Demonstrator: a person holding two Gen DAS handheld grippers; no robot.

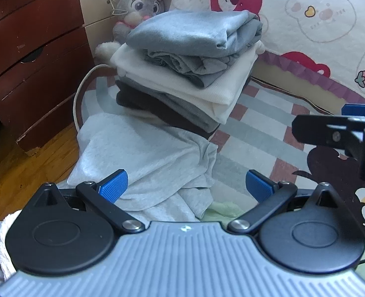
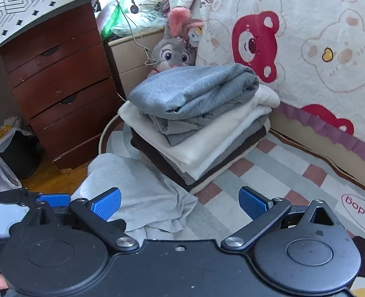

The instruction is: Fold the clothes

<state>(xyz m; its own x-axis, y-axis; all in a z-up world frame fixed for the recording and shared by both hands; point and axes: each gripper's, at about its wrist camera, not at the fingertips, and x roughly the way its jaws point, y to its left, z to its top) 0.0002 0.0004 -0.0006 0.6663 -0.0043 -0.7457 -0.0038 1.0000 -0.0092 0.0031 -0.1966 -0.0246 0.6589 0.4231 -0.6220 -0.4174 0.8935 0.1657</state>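
Folded stack beyond seemingly empty jaws.

I see soft daylight, glare whitening the bedspread at upper right, edges bowed by fisheye.

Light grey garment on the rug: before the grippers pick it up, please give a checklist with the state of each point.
1. Left gripper open: ok.
2. Right gripper open: ok.
3. Both empty: ok.
4. Light grey garment lying flat: not ok, crumpled.
5. Garment free of the folded stack: cannot tell, its far edge reaches the stack's base.
6. Stack steady: cannot tell, it leans a little.
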